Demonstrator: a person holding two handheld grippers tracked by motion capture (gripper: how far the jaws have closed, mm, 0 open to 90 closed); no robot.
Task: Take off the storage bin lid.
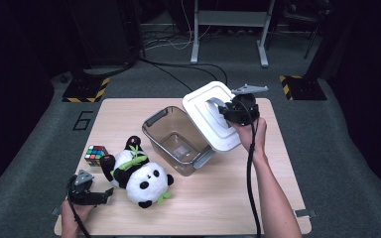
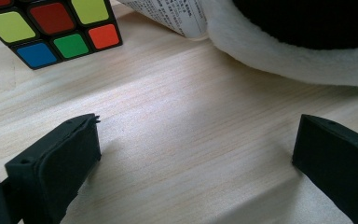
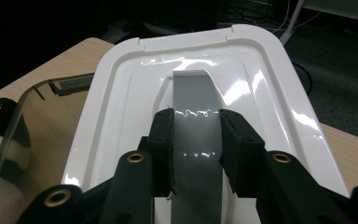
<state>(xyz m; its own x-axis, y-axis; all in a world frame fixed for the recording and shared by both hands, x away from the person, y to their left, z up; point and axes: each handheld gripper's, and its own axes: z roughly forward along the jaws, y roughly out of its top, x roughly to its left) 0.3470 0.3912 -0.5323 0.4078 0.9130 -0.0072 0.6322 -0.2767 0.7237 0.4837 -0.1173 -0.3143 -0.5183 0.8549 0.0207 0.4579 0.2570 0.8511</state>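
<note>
The right hand-held gripper sits right of centre in the high view, its jaws clamped on the grey handle of the white lid. In the right gripper view the two black pads press on either side of that grey strip, which runs up the middle of the frame. The lid is tilted, its lower edge over the right rim of the clear bin; whether it touches the rim cannot be told. The bin stands open at the centre of the surface, with grey latches at its near and far ends. In the right gripper view the bin's clear wall shows at the left edge, beside the lid.

The left hand-held gripper lies low at the lower left of the high view, its jaws spread wide with nothing between them. In the left gripper view the two jaws stand apart at the lower corners, with bare wood between.

Just right of that gripper in the high view lies the panda, a plush toy on its side with green leaves on it. Its white fur and a printed tag fill the upper right of the left gripper view. The cube, with coloured squares, sits at the panda's upper left, near it; in the left gripper view it shows at upper left.
</note>
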